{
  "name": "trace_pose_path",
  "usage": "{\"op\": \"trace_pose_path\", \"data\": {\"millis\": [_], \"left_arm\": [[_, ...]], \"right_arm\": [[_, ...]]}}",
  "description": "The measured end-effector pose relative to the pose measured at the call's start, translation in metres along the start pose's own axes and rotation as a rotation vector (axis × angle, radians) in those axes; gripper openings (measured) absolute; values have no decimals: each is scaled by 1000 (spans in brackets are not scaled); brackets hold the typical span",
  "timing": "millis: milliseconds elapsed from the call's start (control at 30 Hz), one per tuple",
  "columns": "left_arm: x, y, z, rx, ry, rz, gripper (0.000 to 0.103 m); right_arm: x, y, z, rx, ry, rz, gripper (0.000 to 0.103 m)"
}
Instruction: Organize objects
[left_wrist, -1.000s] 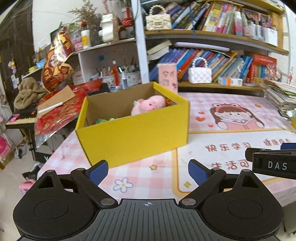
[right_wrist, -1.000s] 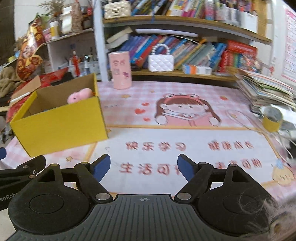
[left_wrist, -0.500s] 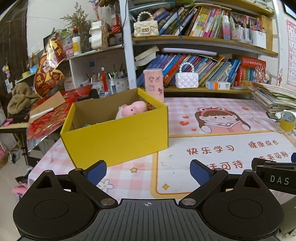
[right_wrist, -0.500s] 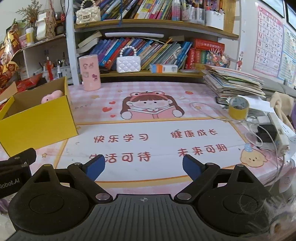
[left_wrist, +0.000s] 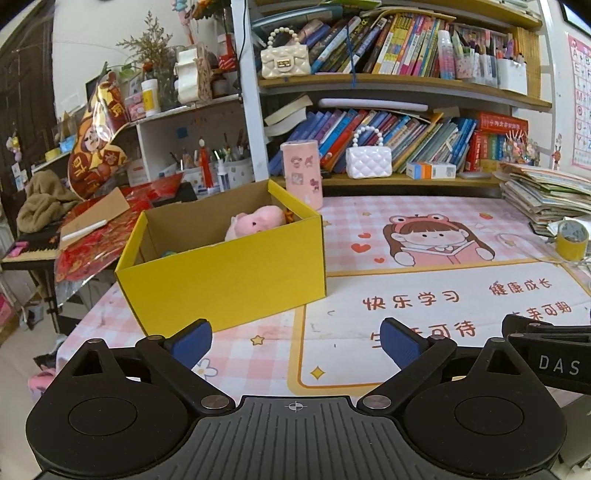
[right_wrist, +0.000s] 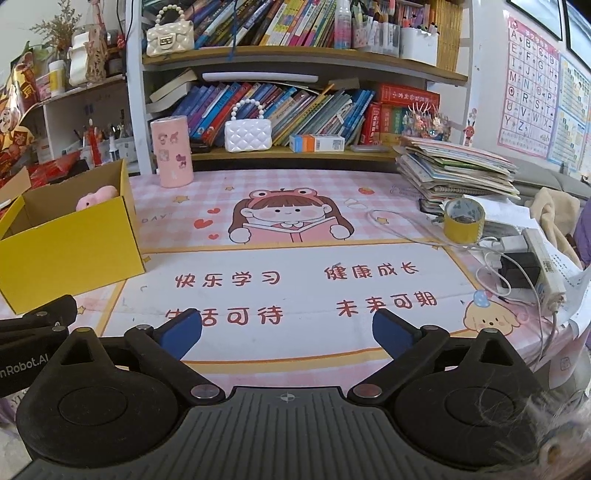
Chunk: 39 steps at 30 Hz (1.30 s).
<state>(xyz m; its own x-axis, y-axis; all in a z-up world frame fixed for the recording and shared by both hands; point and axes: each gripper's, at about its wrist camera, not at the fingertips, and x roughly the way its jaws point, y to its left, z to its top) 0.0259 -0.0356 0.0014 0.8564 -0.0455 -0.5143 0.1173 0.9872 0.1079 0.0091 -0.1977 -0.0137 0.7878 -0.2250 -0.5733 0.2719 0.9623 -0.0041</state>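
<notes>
A yellow cardboard box (left_wrist: 229, 273) stands open on the left of the pink table mat (left_wrist: 443, 295). A pink plush pig (left_wrist: 255, 221) lies inside it, with other toys mostly hidden below the rim. The box also shows in the right wrist view (right_wrist: 70, 247), with the pig (right_wrist: 96, 195) in it. My left gripper (left_wrist: 295, 341) is open and empty, held back from the box near the table's front edge. My right gripper (right_wrist: 286, 332) is open and empty over the mat's front.
A pink cylinder holder (right_wrist: 171, 151) stands at the back by the bookshelf. A stack of books (right_wrist: 458, 170), a yellow tape roll (right_wrist: 463, 219), a power strip with cables (right_wrist: 532, 262) lie at the right. The other gripper's body (left_wrist: 546, 360) is at the right.
Both grippers have pulled back and away from the box and swung to the right. The box now looks smaller and further left. Both stay open and empty.
</notes>
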Motion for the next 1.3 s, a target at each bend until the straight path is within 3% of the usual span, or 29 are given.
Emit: {"op": "trace_pose_path", "data": {"millis": [1300], "left_arm": [[0,-2,-4,-2,22,23,102]], "right_arm": [[1,2,-2,-30,16,-2,100]]}}
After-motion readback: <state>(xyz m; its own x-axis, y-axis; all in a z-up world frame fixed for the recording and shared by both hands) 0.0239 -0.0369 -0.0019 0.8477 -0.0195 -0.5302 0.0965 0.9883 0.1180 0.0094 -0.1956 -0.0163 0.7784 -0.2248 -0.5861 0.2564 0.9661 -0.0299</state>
